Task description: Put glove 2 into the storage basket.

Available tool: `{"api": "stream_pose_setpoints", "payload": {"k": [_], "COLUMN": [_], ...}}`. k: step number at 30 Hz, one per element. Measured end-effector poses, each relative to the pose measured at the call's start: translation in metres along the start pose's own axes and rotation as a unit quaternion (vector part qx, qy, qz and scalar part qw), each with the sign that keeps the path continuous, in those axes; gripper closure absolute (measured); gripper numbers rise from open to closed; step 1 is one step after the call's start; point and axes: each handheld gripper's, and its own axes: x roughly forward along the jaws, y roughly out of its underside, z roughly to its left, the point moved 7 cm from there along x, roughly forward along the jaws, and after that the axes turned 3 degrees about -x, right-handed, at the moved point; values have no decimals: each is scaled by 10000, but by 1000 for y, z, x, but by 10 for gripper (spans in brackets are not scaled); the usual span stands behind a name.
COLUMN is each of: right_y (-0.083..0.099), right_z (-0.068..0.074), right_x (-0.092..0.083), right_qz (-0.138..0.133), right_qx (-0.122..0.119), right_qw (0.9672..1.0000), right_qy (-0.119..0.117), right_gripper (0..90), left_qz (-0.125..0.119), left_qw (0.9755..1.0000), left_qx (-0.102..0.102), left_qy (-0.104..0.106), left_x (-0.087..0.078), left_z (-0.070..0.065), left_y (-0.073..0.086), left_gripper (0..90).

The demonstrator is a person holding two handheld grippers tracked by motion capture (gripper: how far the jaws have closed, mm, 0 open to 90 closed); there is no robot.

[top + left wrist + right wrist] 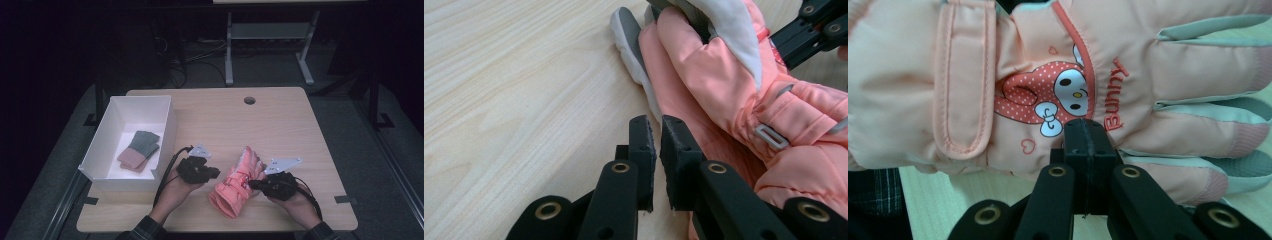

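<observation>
A pair of padded pink gloves lies stacked near the table's front middle, fingers pointing away from me. The top glove carries a bunny picture, the word "Bunny" and a wrist strap. My right gripper meets the glove from its right side. Its jaws are pressed together at the glove's near edge, apparently pinching the fabric. My left gripper sits just left of the gloves. Its jaws stand nearly together above the wood with nothing between them.
A white box stands at the table's left, holding a folded pair of green and pink knit gloves. A round cable hole sits near the far edge. Bare tabletop stretches behind the gloves.
</observation>
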Motion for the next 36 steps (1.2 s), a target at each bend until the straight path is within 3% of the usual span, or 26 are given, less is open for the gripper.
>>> {"api": "stream_pose_setpoints", "payload": {"k": [4,11,13,15,18,20,22,29,36], "right_y": [-2,-5,-5,-5,-6,-6,-6,-5,-3], "right_z": [1,2,3,3,3,3,3,4,4], "right_x": [6,12,13,13,15,15,17,18,21], "right_qz": [75,172,176,177,198,209,239,268,313], "right_qx": [-43,-76,-57,-70,-114,-90,-100,-98,-158], "right_qw": [10000,9998,9998,9998,9997,9997,9996,9996,9993], "right_qy": [10,15,10,19,26,28,54,74,99], "right_gripper": [900,900,900,900,900,900,900,900,900], "left_qz": [38,-117,-118,-177,-203,-178,-115,65,233], "left_qw": [10000,9999,9997,9997,9992,9990,9990,9985,9980], "left_qx": [27,41,188,158,216,242,248,263,126], "left_qy": [1,-61,-44,3,280,335,364,467,582], "left_x": [-1,-10,-15,-15,-13,-10,-2,16,33], "left_z": [1,1,-1,-3,-13,-16,-19,-17,-13], "left_y": [0,-11,-20,-23,-33,-35,-39,-42,-37], "left_gripper": [825,578,513,466,386,356,271,209,196]}}
